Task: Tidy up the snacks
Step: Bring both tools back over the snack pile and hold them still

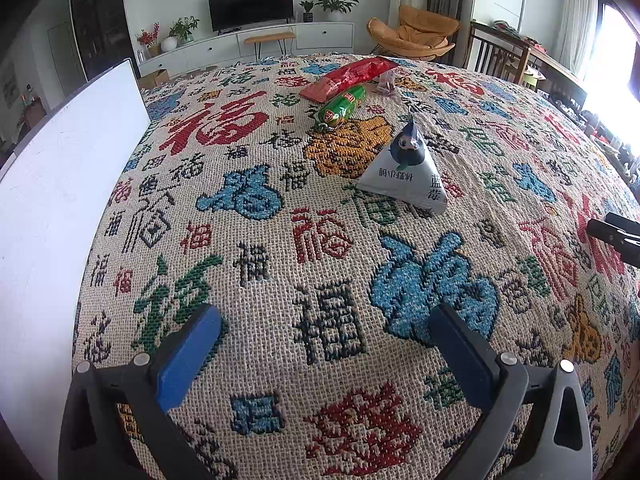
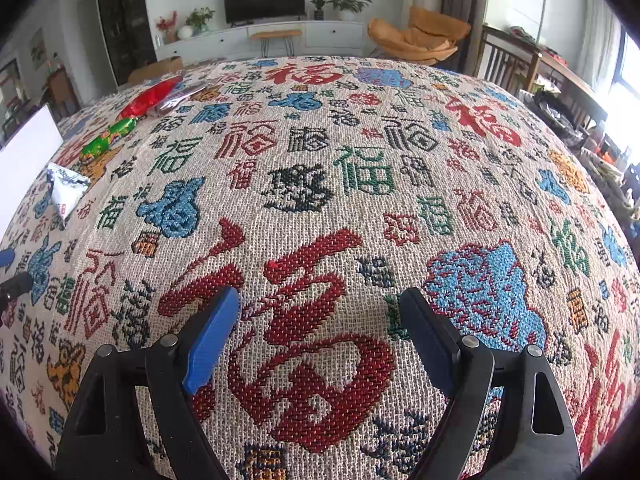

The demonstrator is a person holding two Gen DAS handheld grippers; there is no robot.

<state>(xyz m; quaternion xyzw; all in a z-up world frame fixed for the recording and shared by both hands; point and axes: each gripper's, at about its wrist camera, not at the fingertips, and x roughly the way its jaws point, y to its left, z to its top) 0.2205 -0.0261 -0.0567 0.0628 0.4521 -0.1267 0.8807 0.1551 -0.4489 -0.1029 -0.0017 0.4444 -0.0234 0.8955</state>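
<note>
Several snacks lie on the patterned tablecloth [image 1: 280, 240]. A grey-white pyramid packet [image 1: 404, 172] stands nearest, ahead and to the right of my left gripper [image 1: 324, 320], which is open and empty just above the cloth. Behind the packet lie a green sausage-shaped pack [image 1: 342, 106], a long red packet [image 1: 352, 76] and a small clear purple packet [image 1: 386, 82]. My right gripper [image 2: 320, 312] is open and empty over the cloth [image 2: 360, 200]. In the right wrist view the pyramid packet [image 2: 66, 190], green pack [image 2: 108, 140] and red packet [image 2: 150, 96] sit far left.
A white box wall [image 1: 60, 208] stands along the table's left side, also at the left edge of the right wrist view [image 2: 24, 160]. The right gripper's tip [image 1: 612, 232] shows at the left wrist view's right edge. Chairs, TV cabinet and a side table lie beyond the table.
</note>
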